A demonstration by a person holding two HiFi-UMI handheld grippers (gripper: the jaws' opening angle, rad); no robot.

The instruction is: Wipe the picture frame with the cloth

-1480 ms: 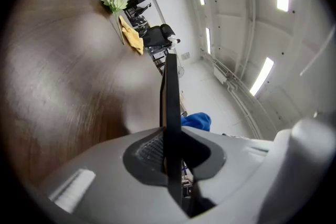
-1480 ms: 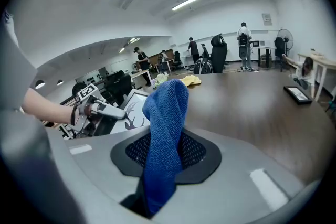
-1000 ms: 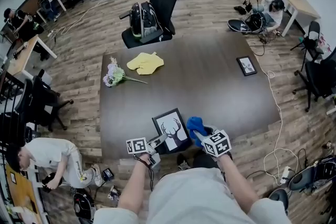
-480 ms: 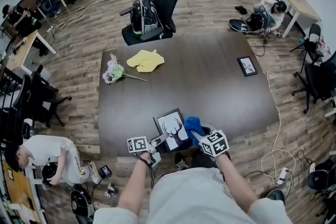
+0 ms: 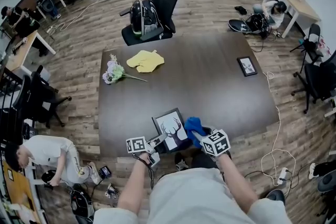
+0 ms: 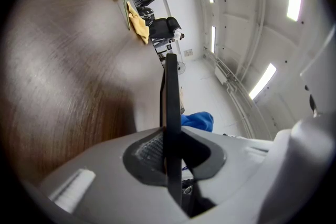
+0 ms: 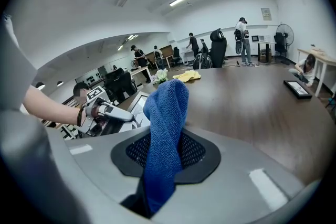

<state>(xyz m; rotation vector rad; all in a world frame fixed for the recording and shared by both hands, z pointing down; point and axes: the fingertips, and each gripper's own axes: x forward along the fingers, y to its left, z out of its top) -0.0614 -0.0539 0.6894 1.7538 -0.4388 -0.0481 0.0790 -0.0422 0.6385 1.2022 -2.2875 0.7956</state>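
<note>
A black picture frame (image 5: pixel 172 129) with a white deer print lies at the near edge of the dark table (image 5: pixel 199 81). My left gripper (image 5: pixel 160 139) is shut on the frame's near left edge. In the left gripper view the frame (image 6: pixel 170 97) shows edge-on as a thin black strip between the jaws of that gripper (image 6: pixel 170 150). My right gripper (image 5: pixel 199 134) is shut on a blue cloth (image 5: pixel 195 125), which bunches up just right of the frame. In the right gripper view the cloth (image 7: pixel 167 113) stands up from the jaws, with the frame (image 7: pixel 137 104) to its left.
A yellow cloth (image 5: pixel 146 61) and a bunch of flowers (image 5: pixel 113 72) lie at the table's far left. A small dark frame (image 5: pixel 247 65) lies at the far right. An office chair with a backpack (image 5: pixel 149 16) stands behind the table. A person (image 5: pixel 50 157) crouches on the floor at left.
</note>
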